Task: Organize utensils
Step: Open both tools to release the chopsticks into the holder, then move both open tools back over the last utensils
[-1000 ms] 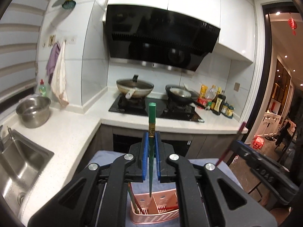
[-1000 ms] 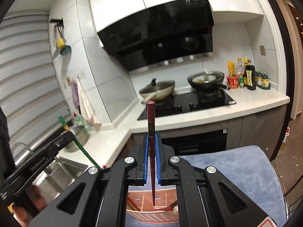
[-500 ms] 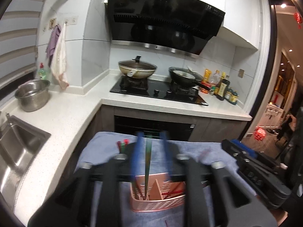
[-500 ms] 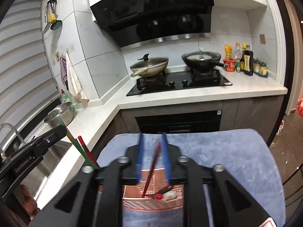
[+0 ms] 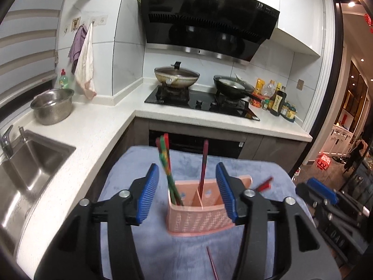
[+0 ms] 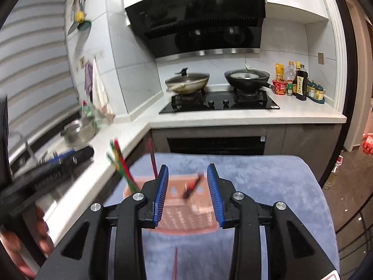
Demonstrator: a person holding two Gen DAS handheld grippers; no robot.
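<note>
A pink slotted utensil basket [image 5: 200, 217] stands on a blue towel [image 5: 186, 254]. Green and red chopsticks [image 5: 166, 168] lean in its left compartment. A dark red chopstick [image 5: 204, 163] stands at the divider. My left gripper [image 5: 186, 191] is open and empty, just above and in front of the basket. In the right wrist view the basket [image 6: 186, 207] is blurred, with a red-and-black utensil [image 6: 192, 186] lying in it. My right gripper [image 6: 187, 192] is open and empty over the basket.
A loose dark red chopstick [image 5: 212, 266] lies on the towel near me; it also shows in the right wrist view [image 6: 175, 266]. A steel sink [image 5: 28, 168] and steel colander [image 5: 52, 106] are at left. Stove with two woks [image 5: 200, 88] lies behind.
Both grippers opened and let go of their chopsticks: the green one dropped into the left compartment, the dark red one into the basket. Both grippers pulled back from the basket.
</note>
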